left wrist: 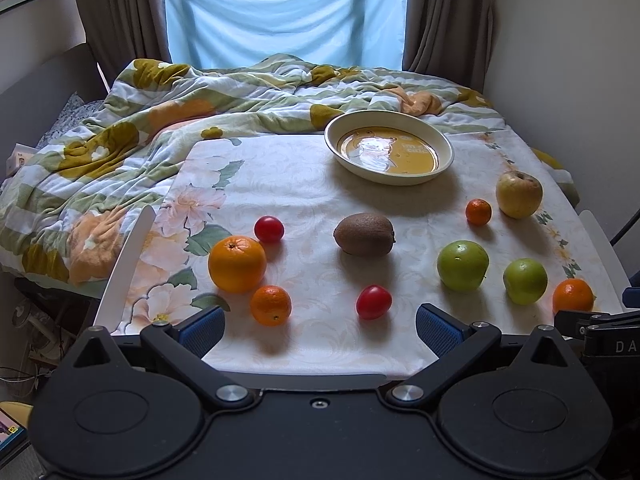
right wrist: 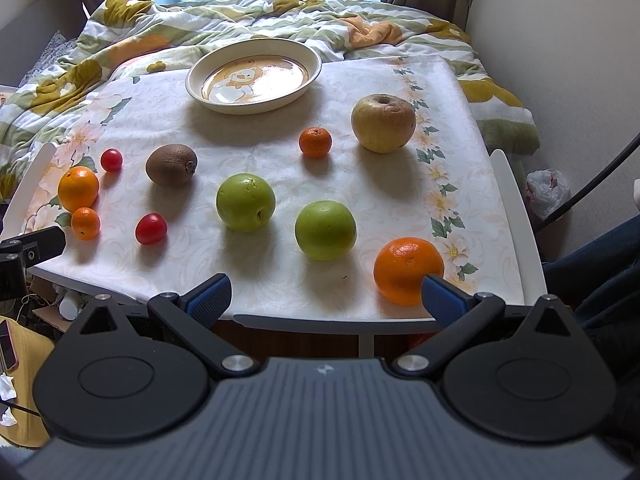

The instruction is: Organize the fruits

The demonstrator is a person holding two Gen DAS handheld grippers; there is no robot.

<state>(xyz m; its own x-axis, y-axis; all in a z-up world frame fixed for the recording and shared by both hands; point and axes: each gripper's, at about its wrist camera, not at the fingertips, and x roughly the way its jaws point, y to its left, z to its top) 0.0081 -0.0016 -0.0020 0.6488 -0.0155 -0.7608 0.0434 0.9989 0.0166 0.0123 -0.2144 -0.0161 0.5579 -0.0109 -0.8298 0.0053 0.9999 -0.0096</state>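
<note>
A rumpled floral quilt [left wrist: 168, 120] covers the bed beyond the table [right wrist: 516, 216], whose white top carries a pale flowered cloth [right wrist: 280, 264]. On that cloth the cream plate [right wrist: 255, 80] with an orange picture in its well stands at the far edge, empty, and serves here as the landmark. Nearer than the plate and to its right sits the yellow apple [right wrist: 383, 122], with a small mandarin [right wrist: 315, 142] just left of the apple. Nearer than the plate and left of it lies the brown kiwi [right wrist: 171, 164]. Two green apples [right wrist: 245, 201] [right wrist: 325, 229] sit nearer still, close together but apart, almost straight in front of the plate. A large orange [left wrist: 237, 264] lies far to the plate's left, a red tomato [left wrist: 269, 229] just behind it and a little mandarin [left wrist: 271, 305] just in front, close beside it. Another orange [right wrist: 408, 270] rests at the near right edge, and a second tomato [right wrist: 151, 228] lies near, left of the green apples. The left gripper [left wrist: 320, 326] and right gripper [right wrist: 326, 300] both hover at the table's near edge, jaws spread wide and holding nothing.
</note>
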